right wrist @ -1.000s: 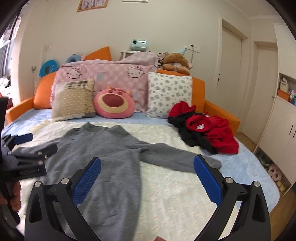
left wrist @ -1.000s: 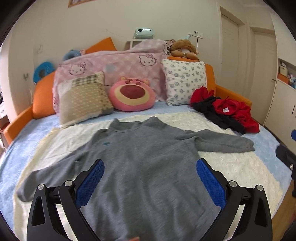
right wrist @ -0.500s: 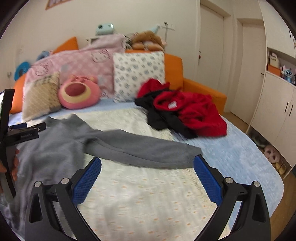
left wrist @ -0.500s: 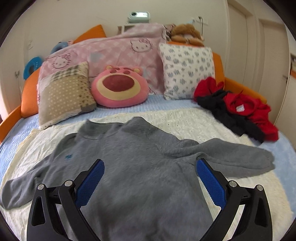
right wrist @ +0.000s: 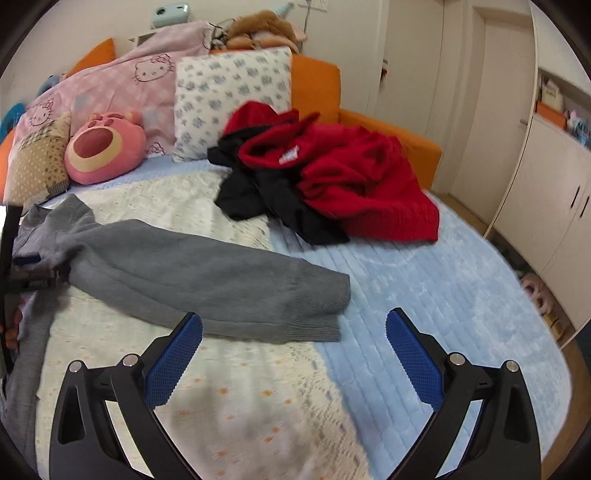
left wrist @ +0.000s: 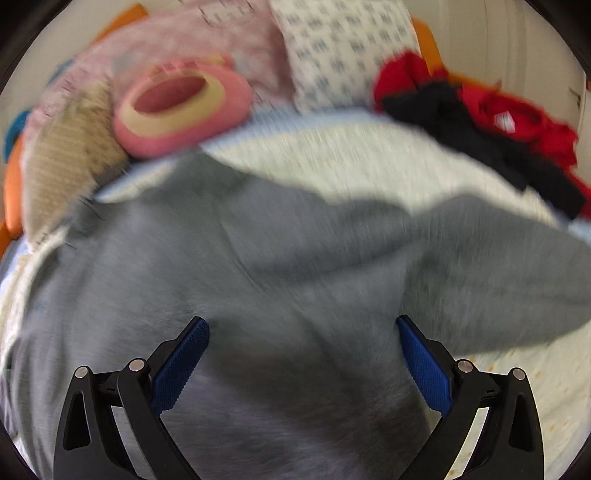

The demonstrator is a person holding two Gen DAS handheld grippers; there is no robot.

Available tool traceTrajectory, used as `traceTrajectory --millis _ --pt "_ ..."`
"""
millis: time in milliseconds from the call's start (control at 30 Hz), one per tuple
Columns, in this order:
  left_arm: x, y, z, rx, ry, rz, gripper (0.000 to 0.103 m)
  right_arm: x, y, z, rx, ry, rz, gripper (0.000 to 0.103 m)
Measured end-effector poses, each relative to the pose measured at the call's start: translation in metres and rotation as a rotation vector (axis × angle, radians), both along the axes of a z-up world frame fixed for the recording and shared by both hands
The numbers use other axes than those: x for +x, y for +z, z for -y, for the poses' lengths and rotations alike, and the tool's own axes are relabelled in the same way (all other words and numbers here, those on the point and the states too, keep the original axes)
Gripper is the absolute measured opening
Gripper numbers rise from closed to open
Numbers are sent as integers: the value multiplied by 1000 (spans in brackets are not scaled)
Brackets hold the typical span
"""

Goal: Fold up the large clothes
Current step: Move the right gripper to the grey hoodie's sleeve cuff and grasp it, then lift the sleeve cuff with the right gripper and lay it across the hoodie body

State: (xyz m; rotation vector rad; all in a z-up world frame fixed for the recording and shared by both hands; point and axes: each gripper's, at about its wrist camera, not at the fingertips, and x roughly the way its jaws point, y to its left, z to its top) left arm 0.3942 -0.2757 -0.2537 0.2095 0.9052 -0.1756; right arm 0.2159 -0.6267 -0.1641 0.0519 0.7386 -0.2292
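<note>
My left gripper (left wrist: 301, 326) hangs low over the body of the grey sweater (left wrist: 258, 295), its blue pads spread wide with nothing between them; that view is smeared with blur. My right gripper (right wrist: 293, 325) is also spread wide and empty, hovering just in front of the cuff of the sweater's sleeve (right wrist: 207, 280), which stretches out flat to the right.

The sweater lies on a cream blanket (right wrist: 229, 398) spread over the bed's pale blue quilted cover (right wrist: 443, 302); the sleeve's cuff reaches right to where cream gives way to blue. Behind the sleeve, well apart from it, sits a heap of red clothes (right wrist: 354, 181) tangled with something black (right wrist: 266, 195).

Along the head of the bed I see a white pillow with blue flowers (right wrist: 232, 99), a round pink plush cushion (right wrist: 105, 147) beside it, a beige dotted cushion (right wrist: 38, 162) at the left, and a pink Hello Kitty quilt (right wrist: 122, 85) bunched behind them. A brown plush toy (right wrist: 266, 26) rests on top, near a small teal device (right wrist: 171, 13). The bed frame (right wrist: 391, 129) is orange and padded. On the right stand cream doors (right wrist: 506, 96) and white cupboards (right wrist: 550, 206), with pink slippers (right wrist: 537, 291) on the floor beside the bed.
</note>
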Motion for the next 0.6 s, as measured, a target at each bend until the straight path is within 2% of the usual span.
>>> traceTrajectory --millis 33,100,200,267,300,333,367,400,467,600 --pt "0 -5 0 6 0 -3 101 3 -5 7 21 -4 -10 96" --pt "1 -3 -4 -26 6 4 101 12 -18 25 104 -4 -25 94" --pt "0 -5 -11 -64 8 -4 101 29 -31 43 177 -40 -71 92" --pt "-1 -5 -14 -75 8 5 101 42 -37 49 189 -62 -90 84" --pt "-2 -5 -14 -76 8 9 101 49 -40 50 189 -64 -107 74" --pt "-2 -5 -16 -85 7 10 101 56 -42 51 181 -70 -123 71" --pt "-2 -5 -17 -91 10 13 98 63 -45 51 179 -75 -140 68" --pt "-1 -4 -18 -101 17 19 96 71 -49 53 193 -82 -162 61" --pt "-3 -3 -24 -131 28 26 93 82 -58 58 239 -99 -196 60" --pt "-5 -1 -25 -161 21 35 93 99 -78 60 277 -145 -274 62"
